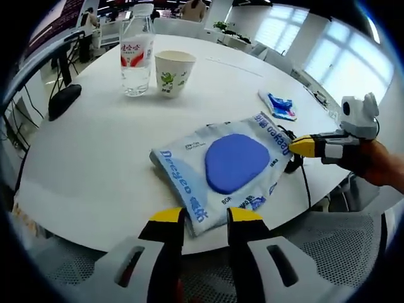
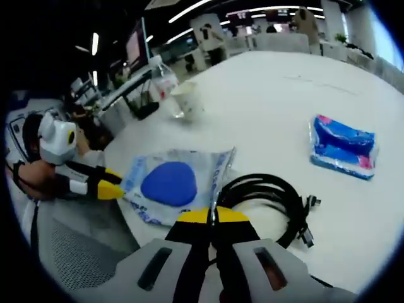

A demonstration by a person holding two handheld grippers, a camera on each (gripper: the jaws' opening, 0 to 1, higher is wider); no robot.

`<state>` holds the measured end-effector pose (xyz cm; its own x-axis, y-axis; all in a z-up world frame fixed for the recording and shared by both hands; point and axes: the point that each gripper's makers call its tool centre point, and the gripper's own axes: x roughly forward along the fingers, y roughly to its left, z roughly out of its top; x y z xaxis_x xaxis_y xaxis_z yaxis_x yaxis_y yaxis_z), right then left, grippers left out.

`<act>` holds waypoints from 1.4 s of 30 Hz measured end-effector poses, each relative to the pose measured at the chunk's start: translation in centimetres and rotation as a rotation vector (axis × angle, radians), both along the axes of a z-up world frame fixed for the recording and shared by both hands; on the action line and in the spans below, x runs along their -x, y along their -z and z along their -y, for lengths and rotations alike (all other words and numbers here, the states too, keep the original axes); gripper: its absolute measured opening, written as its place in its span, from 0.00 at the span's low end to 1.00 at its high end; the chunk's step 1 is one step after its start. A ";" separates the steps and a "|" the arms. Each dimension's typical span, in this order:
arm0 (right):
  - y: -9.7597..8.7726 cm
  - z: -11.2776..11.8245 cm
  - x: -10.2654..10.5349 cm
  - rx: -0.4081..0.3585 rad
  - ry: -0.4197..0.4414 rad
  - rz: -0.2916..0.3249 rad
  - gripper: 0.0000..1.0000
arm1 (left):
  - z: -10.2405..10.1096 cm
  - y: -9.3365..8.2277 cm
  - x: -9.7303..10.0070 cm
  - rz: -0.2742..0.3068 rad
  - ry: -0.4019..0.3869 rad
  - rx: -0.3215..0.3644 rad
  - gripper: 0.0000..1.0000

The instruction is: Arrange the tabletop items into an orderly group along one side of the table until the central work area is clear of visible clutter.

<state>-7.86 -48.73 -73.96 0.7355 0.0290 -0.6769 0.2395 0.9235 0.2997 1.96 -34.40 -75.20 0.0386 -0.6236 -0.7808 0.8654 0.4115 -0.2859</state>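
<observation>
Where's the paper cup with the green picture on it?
In the left gripper view the paper cup stands at the table's far side, just right of the water bottle.

The coiled cable (image 1: 291,153) lies mostly hidden behind the packaged mouse pad (image 1: 224,167).

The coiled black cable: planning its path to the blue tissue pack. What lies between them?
In the right gripper view, only bare white table separates the coiled black cable from the blue tissue pack.
</observation>
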 end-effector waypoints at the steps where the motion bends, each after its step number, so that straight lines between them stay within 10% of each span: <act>1: -0.1 -0.1 0.3 -0.010 0.013 0.007 0.00 | 0.0 0.0 0.0 0.001 0.003 -0.002 0.25; 29: -0.2 -1.1 2.0 -0.035 -0.012 -0.012 0.15 | -0.9 0.8 0.0 0.005 0.004 -0.059 0.20; 42: 0.7 -1.4 1.2 -0.053 0.030 -0.014 0.01 | -1.1 1.3 -0.1 0.020 0.013 -0.085 0.10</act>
<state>-9.09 -47.35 -74.64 0.7272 0.0427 -0.6851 0.2716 0.8987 0.3443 2.04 -33.26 -76.48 0.0468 -0.5561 -0.8298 0.8761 0.4219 -0.2333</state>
